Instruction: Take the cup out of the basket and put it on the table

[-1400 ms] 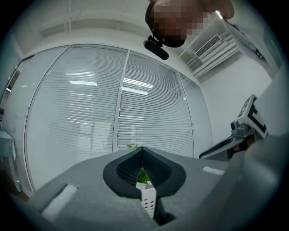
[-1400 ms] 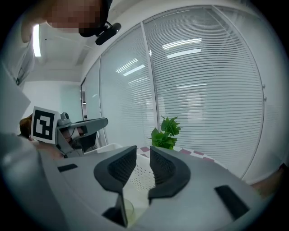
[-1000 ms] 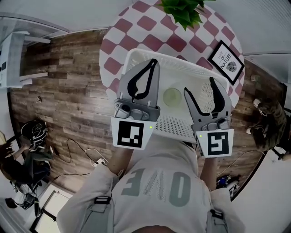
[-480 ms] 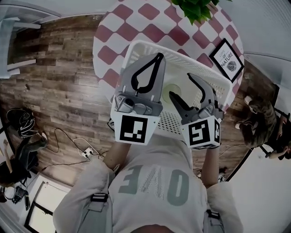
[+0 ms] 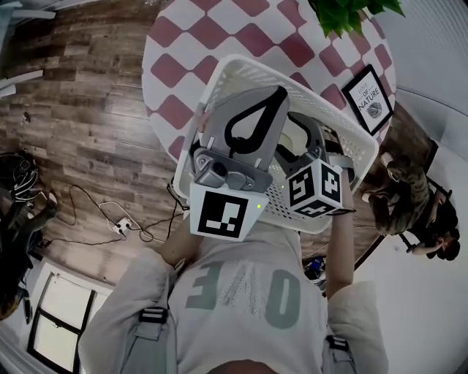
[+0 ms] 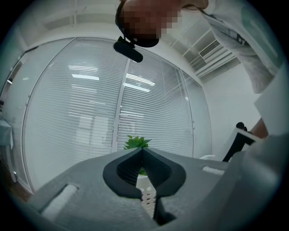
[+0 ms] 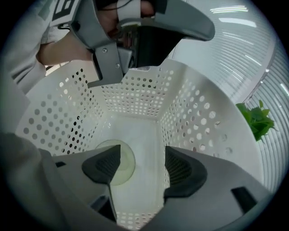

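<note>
The left gripper (image 5: 278, 93) is held above the basket (image 5: 219, 73) on the checked worktop (image 5: 183, 44), fingers pressed together. The right gripper (image 7: 142, 164) is held inside the basket, fingers spread, and the cup (image 7: 127, 164) is seen on the basket's floor, ungripped.

Checkered round table (image 5: 183, 44) under basket (image 5: 225, 77), framed sign (image 5: 368, 100), plant (image 5: 351, 13)

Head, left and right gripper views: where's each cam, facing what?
Head view: on head, steeply down at basket on table; torso, arms, left gripper, right gripper show.
Left gripper view: on left gripper, outward at blinds and plant; shut jaws, sleeve.
Right gripper view: on right gripper, down into basket at cup; open jaws, left gripper.
Shared: plant in all three.
</note>
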Tool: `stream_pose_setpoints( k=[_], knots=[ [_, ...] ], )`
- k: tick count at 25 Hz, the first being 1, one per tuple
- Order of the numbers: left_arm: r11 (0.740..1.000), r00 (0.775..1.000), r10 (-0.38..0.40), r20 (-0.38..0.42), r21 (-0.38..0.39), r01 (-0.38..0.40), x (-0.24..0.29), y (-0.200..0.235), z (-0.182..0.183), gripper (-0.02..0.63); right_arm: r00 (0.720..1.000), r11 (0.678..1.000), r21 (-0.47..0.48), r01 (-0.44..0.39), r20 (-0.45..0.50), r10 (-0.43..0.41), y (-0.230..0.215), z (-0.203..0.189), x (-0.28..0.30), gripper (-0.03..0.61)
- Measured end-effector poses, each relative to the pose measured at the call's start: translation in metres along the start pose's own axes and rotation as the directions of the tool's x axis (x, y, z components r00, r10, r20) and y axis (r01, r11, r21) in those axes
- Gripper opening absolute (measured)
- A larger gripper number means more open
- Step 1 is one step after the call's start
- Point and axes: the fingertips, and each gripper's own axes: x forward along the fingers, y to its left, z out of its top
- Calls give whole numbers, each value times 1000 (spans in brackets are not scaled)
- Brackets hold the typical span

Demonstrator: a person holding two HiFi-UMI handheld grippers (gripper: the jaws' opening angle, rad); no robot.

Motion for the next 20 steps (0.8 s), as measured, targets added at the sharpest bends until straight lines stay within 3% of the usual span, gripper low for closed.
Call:
stream_pose_setpoints(
  k=[11, 20],
  knots=[
    [998, 1000, 9, 12, -61, -8, 2, 6, 2, 5, 986, 990, -32, -139, -102, 135, 16, -20, 37, 310],
    [997, 1000, 3, -4, -76, -3, 5, 8, -4, 5, 978, 985, -29, -169, -132, 163, 20, -27, 53, 285]
  ],
)
